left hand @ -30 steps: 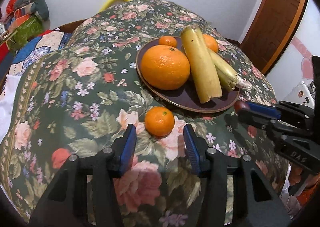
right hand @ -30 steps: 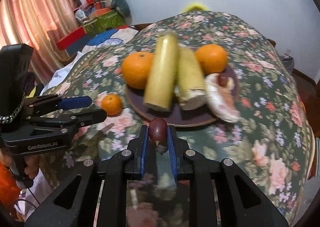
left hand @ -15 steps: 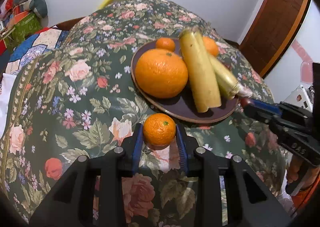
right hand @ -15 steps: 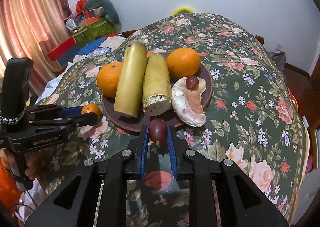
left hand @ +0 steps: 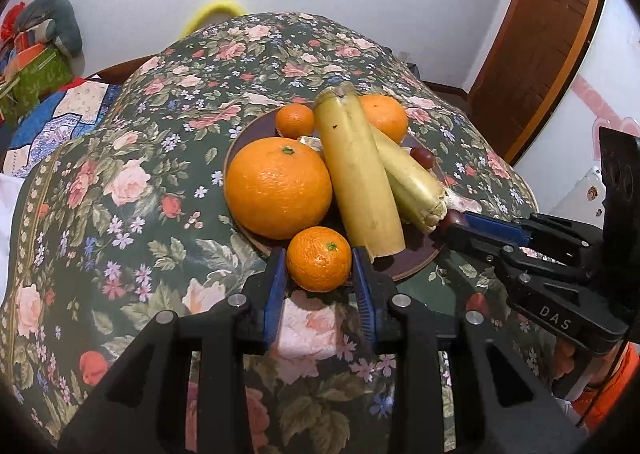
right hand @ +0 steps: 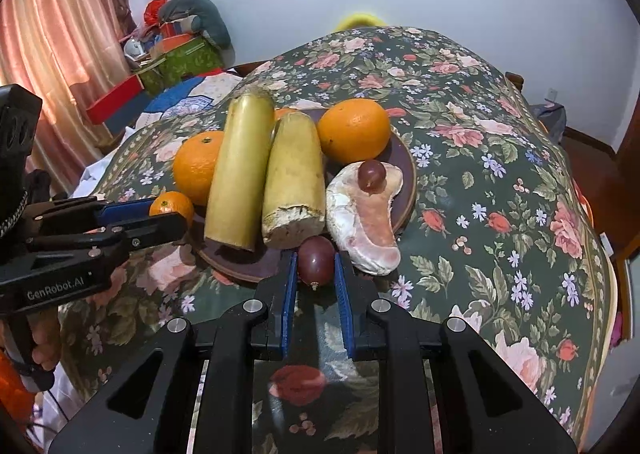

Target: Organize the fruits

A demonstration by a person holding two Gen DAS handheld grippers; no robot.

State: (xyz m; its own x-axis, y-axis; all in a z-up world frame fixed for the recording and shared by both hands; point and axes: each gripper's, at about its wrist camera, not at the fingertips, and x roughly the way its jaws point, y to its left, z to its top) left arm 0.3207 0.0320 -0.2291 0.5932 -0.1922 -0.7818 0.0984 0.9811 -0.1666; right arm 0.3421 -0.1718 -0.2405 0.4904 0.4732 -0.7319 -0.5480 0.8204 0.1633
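Observation:
My left gripper (left hand: 319, 260) is shut on a small mandarin (left hand: 319, 258), held at the near rim of the dark plate (left hand: 416, 268). My right gripper (right hand: 316, 261) is shut on a dark red grape (right hand: 315, 260) at the plate's (right hand: 409, 169) near edge. The plate carries a large orange (left hand: 279, 187), two yellow-green cane pieces (left hand: 360, 177), another orange (right hand: 354, 130), a small mandarin (left hand: 295, 120), a peeled pomelo segment (right hand: 366, 213) and a second grape (right hand: 371, 175) resting on it. Each gripper shows in the other's view: the left gripper (right hand: 170, 213) and the right gripper (left hand: 454, 219).
The plate sits on a round table under a dark floral cloth (left hand: 132, 189). Boxes and bundled cloth (right hand: 176, 49) are piled by a pink curtain (right hand: 52, 37) behind on the left. A wooden door (left hand: 548, 33) stands at the right. A person's hand (right hand: 44, 346) holds the left gripper's handle.
My left gripper closed around the small mandarin on the cloth and carried it up to the plate's rim. My right gripper, still holding the grape, came closer to the plate.

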